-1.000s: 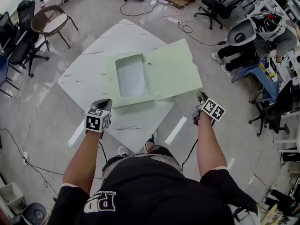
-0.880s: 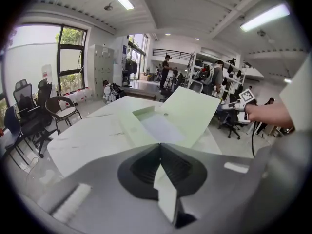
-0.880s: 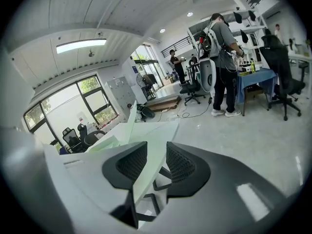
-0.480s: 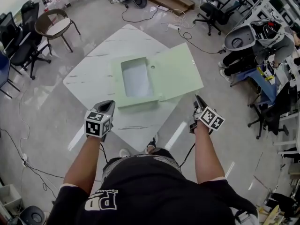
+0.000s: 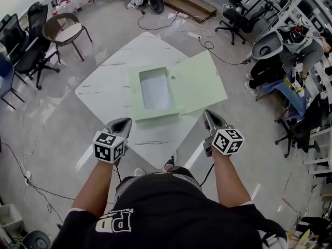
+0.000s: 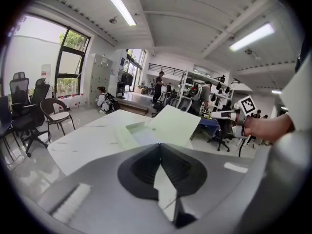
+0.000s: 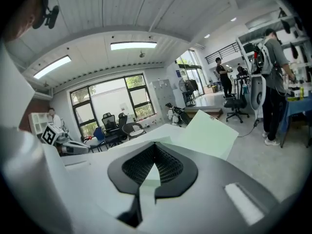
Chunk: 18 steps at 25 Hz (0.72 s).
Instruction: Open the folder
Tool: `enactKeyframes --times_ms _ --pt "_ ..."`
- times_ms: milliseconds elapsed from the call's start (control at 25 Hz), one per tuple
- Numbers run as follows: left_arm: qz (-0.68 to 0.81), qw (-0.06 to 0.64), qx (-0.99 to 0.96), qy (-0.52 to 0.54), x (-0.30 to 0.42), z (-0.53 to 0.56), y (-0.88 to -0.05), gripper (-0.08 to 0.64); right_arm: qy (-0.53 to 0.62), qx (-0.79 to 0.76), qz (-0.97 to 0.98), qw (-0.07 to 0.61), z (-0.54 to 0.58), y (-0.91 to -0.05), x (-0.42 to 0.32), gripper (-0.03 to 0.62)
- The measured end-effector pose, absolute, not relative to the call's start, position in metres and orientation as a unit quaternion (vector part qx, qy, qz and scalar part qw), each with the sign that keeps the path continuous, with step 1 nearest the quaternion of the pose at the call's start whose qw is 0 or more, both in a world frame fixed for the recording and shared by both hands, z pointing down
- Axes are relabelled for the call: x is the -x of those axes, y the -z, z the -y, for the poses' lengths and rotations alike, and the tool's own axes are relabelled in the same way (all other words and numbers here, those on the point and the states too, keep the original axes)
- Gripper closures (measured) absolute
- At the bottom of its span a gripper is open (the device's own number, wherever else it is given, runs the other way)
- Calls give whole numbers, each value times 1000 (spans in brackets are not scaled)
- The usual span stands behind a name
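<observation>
Already done, by the look of it — the white counter (image 5: 104,87) carries the green folder (image 5: 199,82), which lies open with its cover flat out to the right and its box side up at centre. Nothing seems left to do. Left gripper (image 5: 120,123) and right gripper (image 5: 209,116) hang near the body, well apart from the folder, fingers together on nothing. Hard to read: the box's pale contents and the small dot by the hinge — too small to tell.
</observation>
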<state>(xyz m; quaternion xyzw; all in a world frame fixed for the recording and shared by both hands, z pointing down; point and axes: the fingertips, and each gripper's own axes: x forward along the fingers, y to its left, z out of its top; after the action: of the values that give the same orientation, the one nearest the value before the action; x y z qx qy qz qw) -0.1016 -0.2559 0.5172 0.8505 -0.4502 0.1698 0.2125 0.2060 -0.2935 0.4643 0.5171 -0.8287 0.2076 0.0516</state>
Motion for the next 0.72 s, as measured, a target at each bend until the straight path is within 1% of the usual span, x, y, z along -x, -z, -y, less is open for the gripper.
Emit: enactKeyframes --times_ms 320,720 --pt "447 196 -862 -137 107 232 -479 506 -158 -476 859 106 271 -455 -162 592" --pt "451 163 -869 -127 102 213 -459 506 -132 -426 886 128 228 -455 -98 592"
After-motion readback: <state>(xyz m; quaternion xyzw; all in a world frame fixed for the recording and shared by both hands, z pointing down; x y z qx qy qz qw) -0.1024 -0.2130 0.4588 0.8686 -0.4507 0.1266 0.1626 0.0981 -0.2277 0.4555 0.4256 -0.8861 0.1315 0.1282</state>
